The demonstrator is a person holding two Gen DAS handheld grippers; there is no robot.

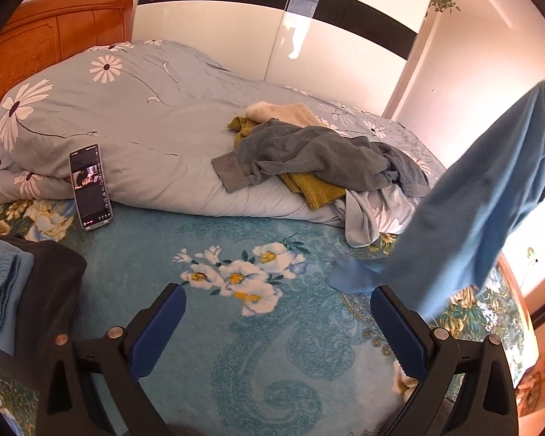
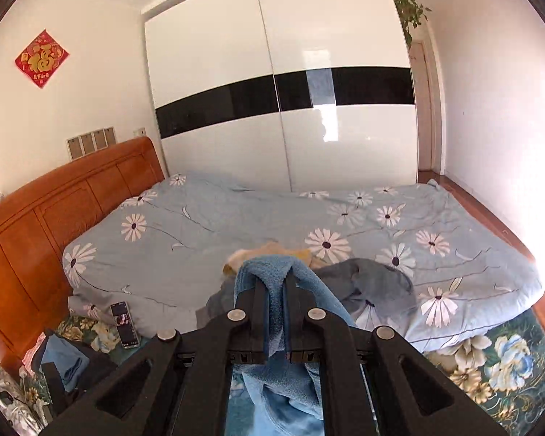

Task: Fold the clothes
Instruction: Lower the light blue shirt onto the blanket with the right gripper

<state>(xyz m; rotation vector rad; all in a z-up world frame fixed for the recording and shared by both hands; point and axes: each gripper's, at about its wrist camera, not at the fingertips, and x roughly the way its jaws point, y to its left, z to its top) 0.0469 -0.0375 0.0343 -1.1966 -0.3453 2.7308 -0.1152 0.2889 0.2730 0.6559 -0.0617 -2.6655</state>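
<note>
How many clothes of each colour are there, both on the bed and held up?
Blue: 2, the lifted garment held by the right gripper and a folded piece
Grey: 1
Mustard yellow: 1
Cream: 1
Black: 1
Total: 6

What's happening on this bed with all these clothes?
Someone is folding laundry with a hand-held tool in each hand. The right tool is clamped on a blue garment, lifted above the bed. The left tool is open and empty. A pile of clothes waits on the quilt.
</note>
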